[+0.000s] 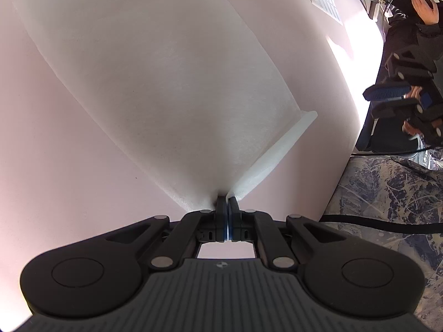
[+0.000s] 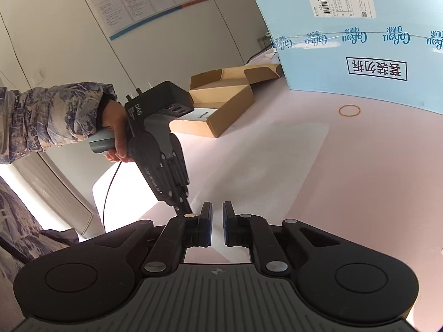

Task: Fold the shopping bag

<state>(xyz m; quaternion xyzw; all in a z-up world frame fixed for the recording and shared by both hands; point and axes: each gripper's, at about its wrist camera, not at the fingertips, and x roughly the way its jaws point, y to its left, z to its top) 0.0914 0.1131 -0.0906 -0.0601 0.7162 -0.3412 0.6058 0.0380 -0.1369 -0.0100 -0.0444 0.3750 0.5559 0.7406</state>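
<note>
Left wrist view: our left gripper (image 1: 227, 202) has its fingers pinched on the white shopping bag (image 1: 155, 83), lying flat on the pink worktop (image 1: 55, 166). Our right gripper (image 2: 217, 215) hovers part-open, empty. We judge the fold just beginning; next, carry that edge across.

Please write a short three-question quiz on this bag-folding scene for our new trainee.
1. True or false: the left gripper is shut on a corner of the white bag.
2. Which thing lies on the pink table in front of the blue box? A) a pen B) a rubber band C) a cup
3. Fill in: the right gripper is ____ and holds nothing.

Key: 1 true; 2 B; 3 open.
</note>
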